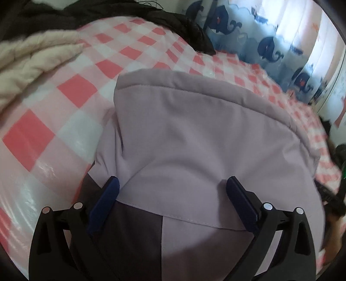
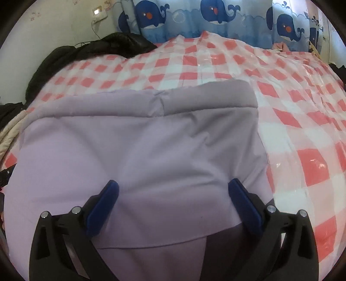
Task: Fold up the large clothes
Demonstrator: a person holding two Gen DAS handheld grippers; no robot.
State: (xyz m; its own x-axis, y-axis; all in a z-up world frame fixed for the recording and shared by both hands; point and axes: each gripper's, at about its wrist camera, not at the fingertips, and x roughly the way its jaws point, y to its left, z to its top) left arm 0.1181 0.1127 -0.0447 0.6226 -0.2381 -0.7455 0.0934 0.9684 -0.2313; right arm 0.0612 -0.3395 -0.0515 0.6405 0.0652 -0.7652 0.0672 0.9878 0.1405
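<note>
Your left gripper (image 1: pixel 172 183) has its blue fingers spread wide, tips pressing into the lilac padded garment (image 1: pixel 194 134) at frame centre, gripping nothing. Your right gripper (image 2: pixel 173 186) is equally spread on the same garment (image 2: pixel 134 151). It lies folded on the pink-and-white checked cover (image 2: pixel 302 129). A cream quilted garment (image 1: pixel 28 62) sits upper left, whale-print curtains (image 2: pixel 216 19) along the top.

A bed (image 2: pixel 302 134) covered in a glossy pink-and-white checked sheet carries everything. A lilac padded garment (image 2: pixel 140 155) lies spread on it. A cream quilted piece (image 1: pixel 28 58) and a black garment (image 2: pixel 71 58) rest at its far left edge.
</note>
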